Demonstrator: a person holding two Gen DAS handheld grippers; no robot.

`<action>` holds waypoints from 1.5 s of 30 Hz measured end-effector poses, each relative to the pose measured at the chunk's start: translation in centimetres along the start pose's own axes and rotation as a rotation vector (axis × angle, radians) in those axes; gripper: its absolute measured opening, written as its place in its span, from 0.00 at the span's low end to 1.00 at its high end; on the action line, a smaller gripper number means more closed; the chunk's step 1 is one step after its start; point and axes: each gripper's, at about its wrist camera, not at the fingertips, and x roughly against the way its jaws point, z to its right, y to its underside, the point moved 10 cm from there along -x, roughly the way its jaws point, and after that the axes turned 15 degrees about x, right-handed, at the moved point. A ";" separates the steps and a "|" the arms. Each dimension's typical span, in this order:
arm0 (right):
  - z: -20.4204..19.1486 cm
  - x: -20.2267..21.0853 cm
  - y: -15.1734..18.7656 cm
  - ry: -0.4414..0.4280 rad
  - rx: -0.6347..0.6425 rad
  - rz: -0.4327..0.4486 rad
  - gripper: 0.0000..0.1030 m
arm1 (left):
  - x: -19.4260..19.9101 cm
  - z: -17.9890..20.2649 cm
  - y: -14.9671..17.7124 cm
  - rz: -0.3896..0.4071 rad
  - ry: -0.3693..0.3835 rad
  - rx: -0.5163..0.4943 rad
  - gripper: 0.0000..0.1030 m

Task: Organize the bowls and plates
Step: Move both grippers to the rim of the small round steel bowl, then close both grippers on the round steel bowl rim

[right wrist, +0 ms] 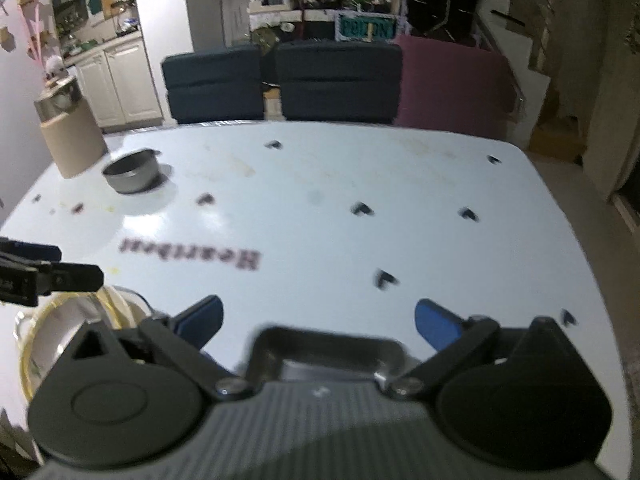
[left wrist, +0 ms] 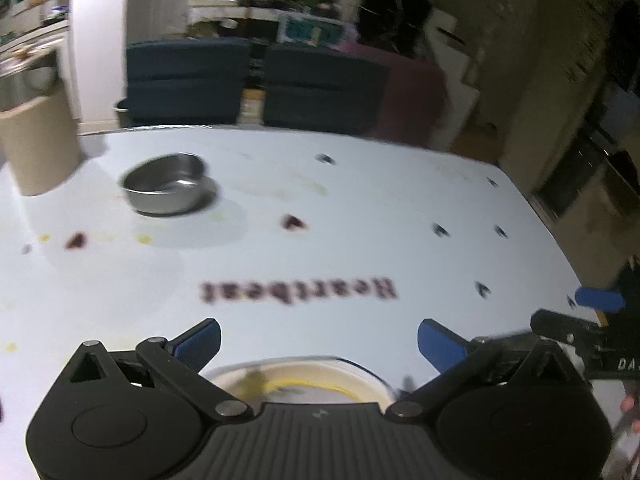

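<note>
Both claws, left claw (left wrist: 319, 338) and right claw (right wrist: 318, 320), gape empty; the steel bowl (left wrist: 166, 188) sits far off the plate (left wrist: 304, 380), so sorting looks unfinished.

My fingers (left wrist: 440, 344) stand wide apart above a cream bowl (left wrist: 296, 380); a steel bowl (left wrist: 168, 190) sits far on the surface (left wrist: 360, 220).

Matte black left tongs (left wrist: 319, 344) with ribbed blue pads (left wrist: 438, 343) on angled linkage arms, silver pivot screws, round embossed side housings, and a grooved central plate bearing a small white mark. Same build on right tongs (right wrist: 318, 322); white lettering on its body beside the blue pads.
</note>
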 end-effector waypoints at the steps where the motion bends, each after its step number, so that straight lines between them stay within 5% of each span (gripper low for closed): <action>1: -0.8 -0.4 -0.8 -0.008 0.005 0.011 1.00 | 0.1 -0.8 -0.5 0.010 -0.004 0.014 1.00; 10: -6.7 -3.8 -5.8 -0.097 -0.001 0.069 1.00 | 0.7 -9.0 -5.3 0.080 -0.063 0.164 1.00; 18: -8.4 -7.2 -9.8 -0.069 0.019 0.093 0.95 | -1.2 -14.5 -9.0 0.134 -0.076 0.279 1.00; 28: -11.2 -14.2 -16.3 -0.202 -0.073 0.078 0.59 | -6.5 -17.5 -13.5 0.154 -0.033 0.411 0.68; 34: -14.1 -18.3 -18.9 -0.258 -0.113 0.052 0.54 | -9.4 -18.5 -15.1 0.152 -0.024 0.474 0.50; 45: -16.6 -23.3 -19.8 -0.277 -0.141 0.012 0.46 | -12.7 -19.7 -15.8 0.139 -0.063 0.471 0.42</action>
